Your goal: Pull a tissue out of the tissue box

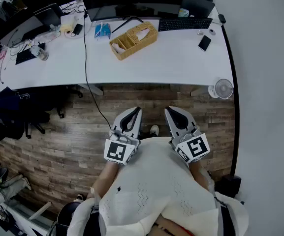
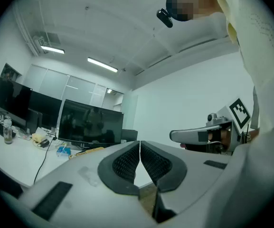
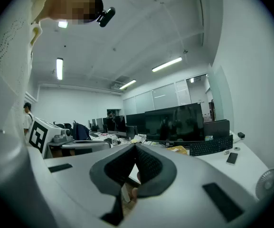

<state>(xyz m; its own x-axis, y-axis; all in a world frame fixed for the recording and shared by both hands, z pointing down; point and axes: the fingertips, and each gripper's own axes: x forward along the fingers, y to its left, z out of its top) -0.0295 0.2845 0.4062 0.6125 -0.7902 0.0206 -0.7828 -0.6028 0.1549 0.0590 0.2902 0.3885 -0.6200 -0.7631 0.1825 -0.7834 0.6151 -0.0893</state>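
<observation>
Left claw [image 2: 139,151] and right claw [image 3: 135,151], both clenched with nothing between the jaws, held side by side near the person's body above the wooden floor [image 1: 58,132], well apart from the woven tissue box [image 1: 133,40] on the far white desk [image 1: 171,58].

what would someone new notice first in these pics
First, the two marker-cubed tools held close to the person's white top, low in the head view: the left hand-held gripper and the right hand-held gripper, both shut and empty above the wooden floor. Beyond them a long white desk crosses the top of the view, with a woven basket near its middle, untouched. A small white fan sits by the desk's right end.
</observation>
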